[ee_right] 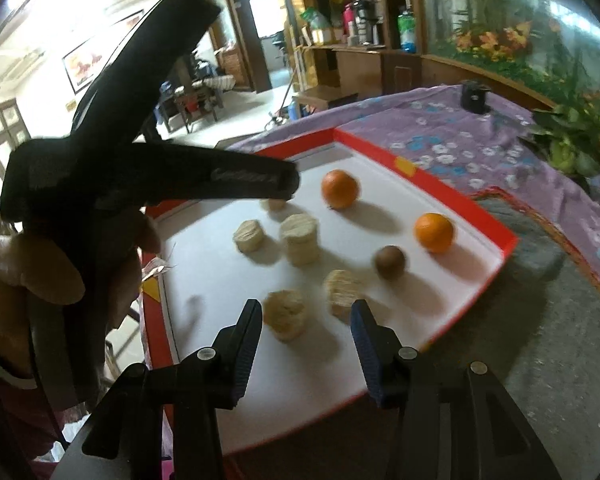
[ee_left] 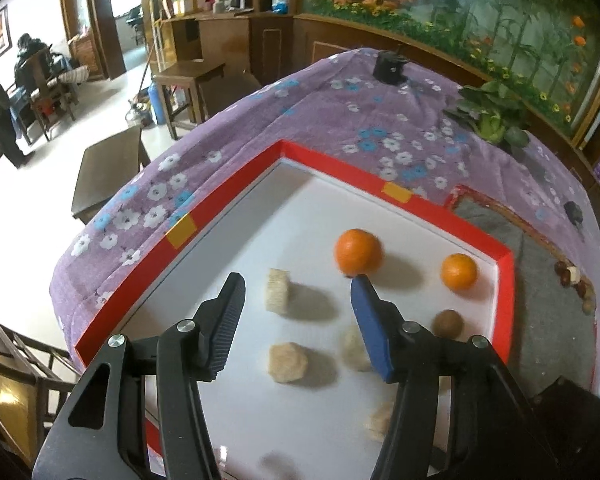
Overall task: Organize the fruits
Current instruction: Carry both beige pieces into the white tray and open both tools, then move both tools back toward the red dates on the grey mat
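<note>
A white tray with a red rim [ee_left: 236, 184] [ee_right: 380, 148] lies on a purple flowered cloth. In it are two oranges [ee_left: 358, 251] [ee_left: 459, 272], a small brown round fruit [ee_left: 447, 323] and several pale corn-cob pieces [ee_left: 278, 291]. My left gripper [ee_left: 298, 280] hovers open over the tray with nothing gripped. One cob piece shows between its fingers, and its right tip is just short of the nearer orange. My right gripper [ee_right: 307, 306] stands open at the tray's near edge, with a cob piece [ee_right: 285, 314] just beyond its left finger. It grips nothing. The oranges [ee_right: 339, 189] [ee_right: 434, 232] lie farther off.
A hand [ee_right: 32, 280] holds the black left gripper body at the left of the right wrist view. Right of the tray, a grey mat [ee_left: 540, 280] bears small red fruits [ee_left: 572, 276]. A leafy vegetable [ee_left: 492, 120] and a black object [ee_left: 390, 66] sit at the far edge. Stools stand on the floor at left.
</note>
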`<state>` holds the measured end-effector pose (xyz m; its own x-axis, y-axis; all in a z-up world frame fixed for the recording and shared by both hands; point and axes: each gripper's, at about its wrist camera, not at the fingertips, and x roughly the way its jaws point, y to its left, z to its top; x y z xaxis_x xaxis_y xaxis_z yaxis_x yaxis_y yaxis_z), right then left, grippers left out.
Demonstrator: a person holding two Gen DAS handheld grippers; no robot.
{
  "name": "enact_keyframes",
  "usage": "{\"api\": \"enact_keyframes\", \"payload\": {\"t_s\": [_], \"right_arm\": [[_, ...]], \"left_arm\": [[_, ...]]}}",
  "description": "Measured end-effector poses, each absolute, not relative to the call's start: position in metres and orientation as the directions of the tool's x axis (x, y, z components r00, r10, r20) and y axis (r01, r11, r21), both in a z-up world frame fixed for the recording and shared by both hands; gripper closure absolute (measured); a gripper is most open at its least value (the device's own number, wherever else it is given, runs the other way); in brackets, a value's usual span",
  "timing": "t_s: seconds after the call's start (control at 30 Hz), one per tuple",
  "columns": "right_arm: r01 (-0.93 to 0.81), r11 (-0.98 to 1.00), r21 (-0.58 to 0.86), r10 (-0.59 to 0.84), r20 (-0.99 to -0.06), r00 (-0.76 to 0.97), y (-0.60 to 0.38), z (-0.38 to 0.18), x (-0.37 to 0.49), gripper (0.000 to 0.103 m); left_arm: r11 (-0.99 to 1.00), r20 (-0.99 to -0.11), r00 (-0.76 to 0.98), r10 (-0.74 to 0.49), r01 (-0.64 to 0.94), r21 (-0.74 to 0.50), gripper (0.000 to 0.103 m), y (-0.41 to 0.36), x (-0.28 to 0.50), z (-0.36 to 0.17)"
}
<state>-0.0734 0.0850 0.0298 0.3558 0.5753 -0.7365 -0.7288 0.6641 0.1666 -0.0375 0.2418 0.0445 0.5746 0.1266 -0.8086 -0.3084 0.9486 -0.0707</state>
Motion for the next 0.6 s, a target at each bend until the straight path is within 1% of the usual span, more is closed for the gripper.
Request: {"api": "enact_keyframes", "payload": {"t_s": [0.07, 0.27, 0.6], "right_arm": [[-0.721, 0.673, 0.167, 0.573, -0.733, 0.365, 0.079, 0.032, -0.072, 0.059], [-0.628, 0.760, 0.164, 0.531, -0.715, 0.456, 0.021, 0.043, -0.056, 0.058], [-0.482, 0.860, 0.166, 0.445, -0.706, 0.551, -0.064, 0.042, -0.044, 0.058]], "left_arm": [[0.953, -0.802, 0.587, 0.109, -0.291, -0.083, 0.048, 0.232, -0.039, 0.049], [0.974, -0.787, 0.614, 0.062, -0.210, -0.087, 0.048, 0.188, -0.034, 0.059], [0.994, -0.792, 0.609, -0.047, -0.047, -0.095, 0.048, 0.098, -0.015, 0.061]]}}
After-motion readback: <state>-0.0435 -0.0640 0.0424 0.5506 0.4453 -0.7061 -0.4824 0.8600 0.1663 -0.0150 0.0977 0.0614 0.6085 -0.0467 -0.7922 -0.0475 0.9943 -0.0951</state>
